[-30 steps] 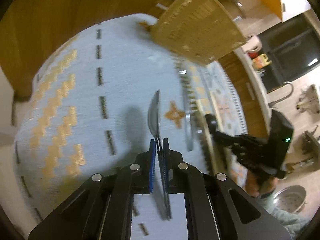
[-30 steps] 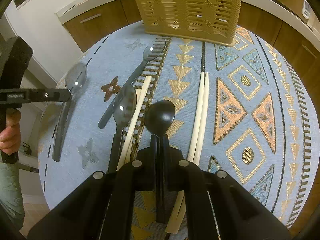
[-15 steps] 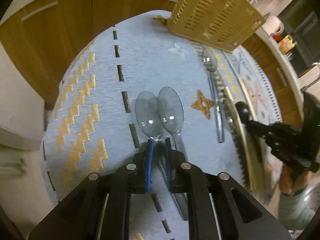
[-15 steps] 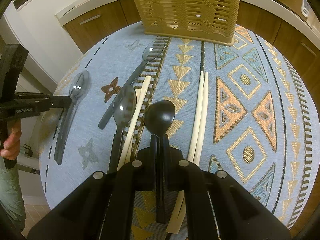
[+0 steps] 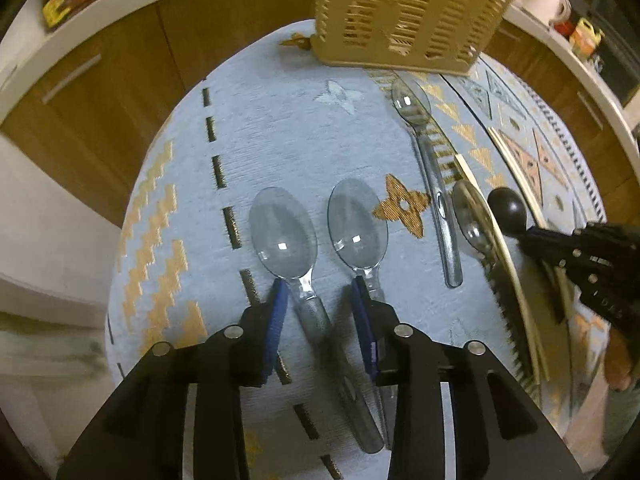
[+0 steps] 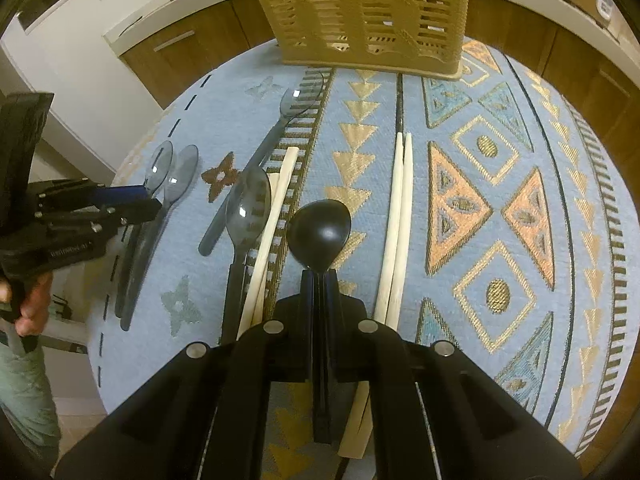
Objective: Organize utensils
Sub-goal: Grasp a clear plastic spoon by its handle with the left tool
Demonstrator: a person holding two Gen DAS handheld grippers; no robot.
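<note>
Two clear grey spoons lie side by side on the blue patterned tablecloth (image 5: 304,128). The left spoon (image 5: 282,236) has its handle between the blue pads of my left gripper (image 5: 319,284), whose jaws are opening and stand clear of it. The right clear spoon (image 5: 358,228) runs under the right finger. My right gripper (image 6: 319,276) is shut on a black spoon (image 6: 320,232), held just above the cloth (image 6: 500,120). In the right wrist view the left gripper (image 6: 154,199) is at the left edge, by the two spoons (image 6: 182,172).
A tan slotted basket (image 6: 360,12) stands at the table's far side. Another clear spoon (image 6: 248,204), a clear fork (image 6: 300,96) and two pairs of pale chopsticks (image 6: 400,208) lie mid-table. Wooden cabinets ring the table. A hand (image 6: 28,304) holds the left gripper.
The left gripper swung round, set its clear spoon down flat beside the other clear spoon, and its jaws have parted from the handle. The right gripper and black spoon have not moved.
</note>
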